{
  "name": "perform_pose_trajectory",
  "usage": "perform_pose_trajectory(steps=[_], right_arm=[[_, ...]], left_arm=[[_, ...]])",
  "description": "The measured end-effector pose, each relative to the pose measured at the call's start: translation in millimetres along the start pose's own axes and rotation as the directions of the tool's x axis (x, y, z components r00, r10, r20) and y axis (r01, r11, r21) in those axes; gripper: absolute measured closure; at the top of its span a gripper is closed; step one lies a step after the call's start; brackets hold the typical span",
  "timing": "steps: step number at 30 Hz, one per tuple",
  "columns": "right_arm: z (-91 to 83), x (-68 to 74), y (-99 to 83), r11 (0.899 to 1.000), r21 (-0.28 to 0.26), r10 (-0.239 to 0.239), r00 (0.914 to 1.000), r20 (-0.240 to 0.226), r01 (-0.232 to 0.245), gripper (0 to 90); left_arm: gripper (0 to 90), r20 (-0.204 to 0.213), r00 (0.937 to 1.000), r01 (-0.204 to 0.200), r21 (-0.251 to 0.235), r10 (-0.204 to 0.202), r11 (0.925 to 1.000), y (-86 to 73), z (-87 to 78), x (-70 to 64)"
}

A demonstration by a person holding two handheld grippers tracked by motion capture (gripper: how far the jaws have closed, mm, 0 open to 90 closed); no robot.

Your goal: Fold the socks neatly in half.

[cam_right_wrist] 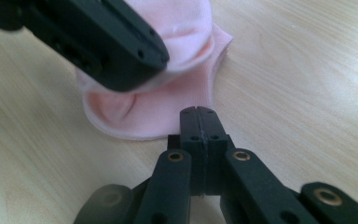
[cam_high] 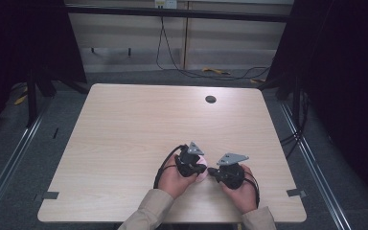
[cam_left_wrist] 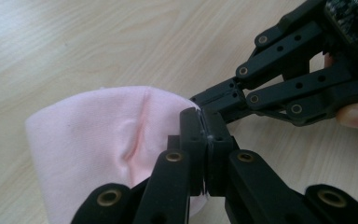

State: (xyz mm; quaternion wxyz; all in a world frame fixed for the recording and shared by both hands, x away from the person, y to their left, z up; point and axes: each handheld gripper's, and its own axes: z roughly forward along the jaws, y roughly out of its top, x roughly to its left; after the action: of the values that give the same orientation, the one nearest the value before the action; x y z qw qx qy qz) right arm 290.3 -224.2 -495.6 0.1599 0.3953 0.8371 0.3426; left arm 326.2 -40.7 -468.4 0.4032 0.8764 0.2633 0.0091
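A small pink cloth [cam_left_wrist: 107, 140] is lying on the wooden table [cam_high: 124, 124], near the front edge and a bit toward the right corner. It is soft and looks like a little sock or cap, but it is hard to be sure which. In the right gripper view it is sitting in two layers, with the top layer lifted a little off the bottom one and a fold showing inside.

The left gripper [cam_left_wrist: 204, 119] is pinching the edge of the cloth. Its jaws are pressed tight together, and the pink cloth is tucked right behind them, so it looks like it is gripping the top layer. The right gripper [cam_right_wrist: 199, 112] is sitting just beside the near edge of the cloth, with its tips meeting the left gripper's tips. Its jaws are pressed together too, but it is hard to tell if any cloth is caught between them; it looks like none is.

In the high view, both hands are resting close together on the table, with the cloth peeking out between the grippers.

The work seems to be just getting going. The cloth is grabbed on one side and a little bit lifted. It is not yet flat, folded neatly or moved anywhere else, so most of the job is probably still waiting.
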Motion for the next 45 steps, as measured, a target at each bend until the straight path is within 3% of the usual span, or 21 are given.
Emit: perform_pose_trajectory(steps=[4, 9, 19, 23, 26, 30, 32, 35, 38, 41, 45], right_arm=[[-1.4, -1.5, -0.4, 1.000, 0.003, -0.010, 0.9989, 0.045, 0.009, 90.0], [-9.6, -9.3, -2.0, 0.999, -0.024, 0.028, 0.9981, 0.055, -0.027, 90.0], [-16.4, -15.5, -4.4, 0.998, -0.040, 0.043, 0.9970, 0.064, -0.040, 90.0], [-17.9, -17.4, -5.1, 0.998, -0.044, 0.052, 0.9963, 0.068, -0.050, 90.0], [-18.2, -17.3, -4.8, 0.998, -0.047, 0.048, 0.9963, 0.071, -0.045, 90.0], [-17.8, -15.4, -4.1, 0.998, -0.046, 0.047, 0.9965, 0.069, -0.044, 90.0], [-17.8, -14.9, -3.4, 0.998, -0.047, 0.042, 0.9966, 0.071, -0.039, 90.0], [-18.1, -14.5, -2.9, 0.998, -0.051, 0.043, 0.9966, 0.070, -0.040, 90.0], [-18.0, -13.8, -2.5, 0.998, -0.052, 0.043, 0.9966, 0.071, -0.039, 90.0], [-17.4, -13.8, -2.0, 0.998, -0.051, 0.040, 0.9968, 0.069, -0.037, 90.0], [-18.1, -14.6, -2.4, 0.998, -0.051, 0.041, 0.9967, 0.071, -0.037, 90.0]], left_arm=[[88.9, 0.004, 1.0000, 0.007, 0.006, -0.007, 1.0000, -1.7, 4.8, 0.1], [88.9, 0.005, 1.0000, 0.008, 0.022, -0.008, 0.9997, -3.3, 11.9, -1.5], [88.5, 0.014, 0.9999, -0.002, 0.058, 0.001, 0.9983, -5.9, 22.5, -1.6], [87.5, 0.021, 0.9997, 0.014, 0.042, -0.015, 0.9990, -6.5, 21.4, -2.2], [81.6, 0.027, 0.9994, 0.020, 0.018, -0.020, 0.9996, -5.2, 16.0, -2.9], [72.8, 0.020, 0.9997, 0.011, -0.015, -0.011, 0.9998, -0.6, 1.6, -1.2], [70.2, 0.025, 0.9992, 0.032, -0.044, -0.031, 0.9985, 1.8, -7.1, 1.9], [70.2, -0.013, 0.9994, 0.030, -0.060, -0.031, 0.9977, 3.6, -16.5, 9.8], [75.1, -0.055, 0.9980, 0.028, -0.043, -0.031, 0.9987, -0.4, -14.8, 16.5], [77.9, -0.090, 0.9959, 0.011, -0.002, -0.011, 0.9999, -6.7, -2.9, 19.1], [75.7, -0.090, 0.9960, 0.004, 0.011, -0.003, 0.9999, -14.4, 12.8, 15.8]])
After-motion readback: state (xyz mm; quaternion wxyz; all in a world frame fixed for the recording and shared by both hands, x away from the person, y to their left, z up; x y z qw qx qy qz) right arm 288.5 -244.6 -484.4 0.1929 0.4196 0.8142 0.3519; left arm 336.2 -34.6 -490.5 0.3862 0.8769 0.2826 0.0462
